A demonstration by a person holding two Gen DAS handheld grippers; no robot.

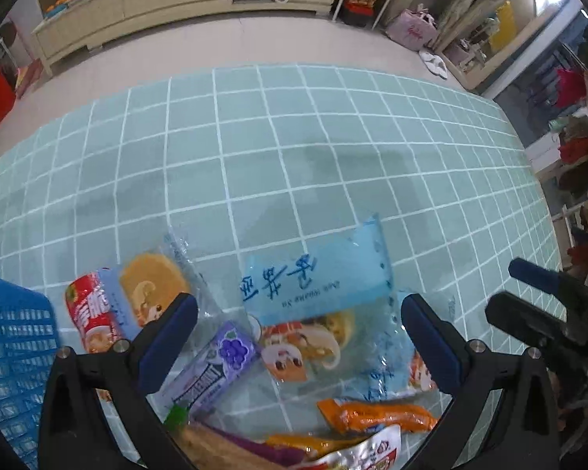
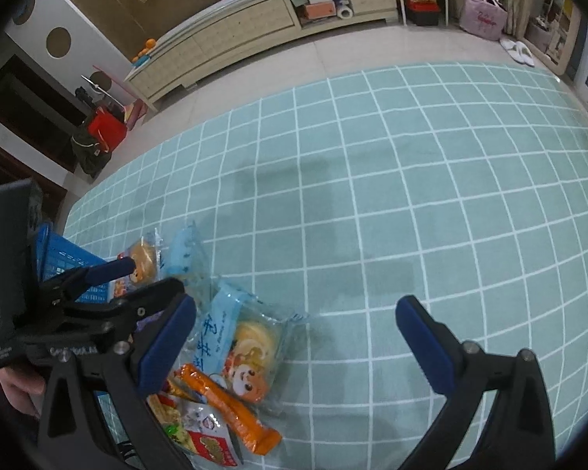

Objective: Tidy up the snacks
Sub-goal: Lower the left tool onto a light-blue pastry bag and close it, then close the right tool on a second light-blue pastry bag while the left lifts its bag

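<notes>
Snack packets lie heaped directly under the left gripper, between its fingers, beside the blue basket at left. Left gripper: spread wide, empty. Purple grape pack runs diagonally, nearest its left finger. Right gripper: also wide, empty, with the heap at its left finger.

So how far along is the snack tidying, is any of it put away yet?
Barely begun, it seems. Nothing looks sorted: the snack packets lie jumbled on the green checked mat, beside the blue basket, whose inside is hardly visible. Nothing is in hand: the left gripper and right gripper are both open and empty. Every visible packet remains to be moved.
</notes>
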